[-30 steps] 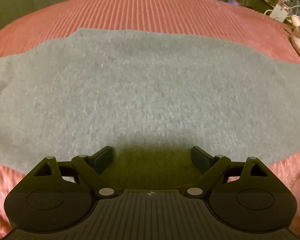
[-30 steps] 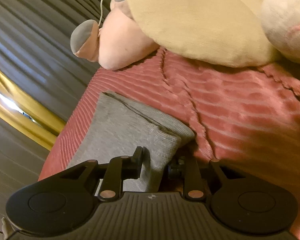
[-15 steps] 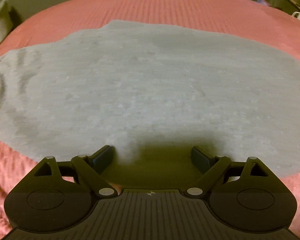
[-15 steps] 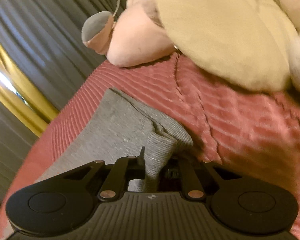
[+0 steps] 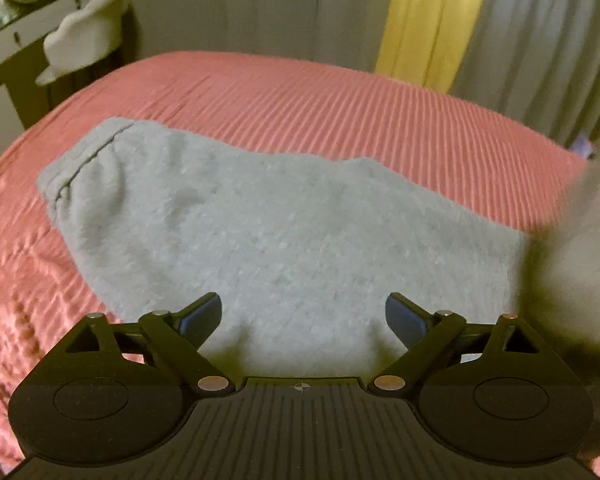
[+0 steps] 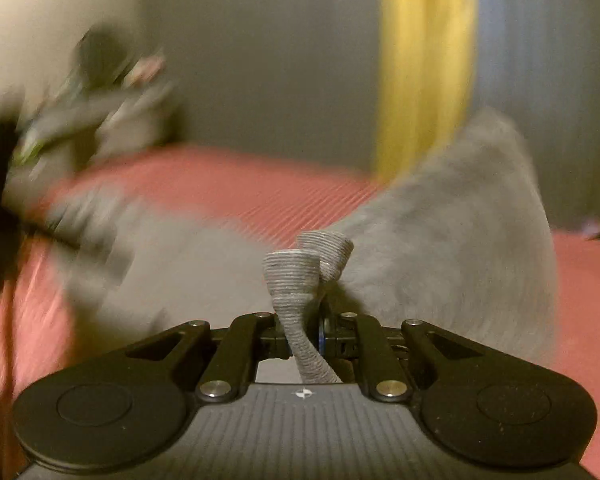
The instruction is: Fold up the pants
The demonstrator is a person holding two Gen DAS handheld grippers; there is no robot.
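Observation:
Grey sweatpants (image 5: pixel 284 232) lie flat on the pink ribbed bedspread (image 5: pixel 340 100), waistband end at the far left. My left gripper (image 5: pixel 303 316) is open and empty, hovering over the near edge of the pants. My right gripper (image 6: pixel 306 332) is shut on the ribbed grey cuffs (image 6: pixel 300 272) of the pants and holds them lifted, with the leg fabric (image 6: pixel 460 232) rising off the bed behind them. In the left wrist view that lifted fabric (image 5: pixel 580 232) shows blurred at the right edge.
Grey and yellow curtains (image 5: pixel 428 20) hang behind the bed. A shelf with a white plush item (image 5: pixel 80 36) stands at the far left. The right wrist view is motion-blurred; dark cluttered furniture (image 6: pixel 92 92) shows at its left.
My right gripper has lifted the cuffs off the bed and swung them away from the plush toys, toward the waistband end. My left gripper's view has shifted left toward the waistband.

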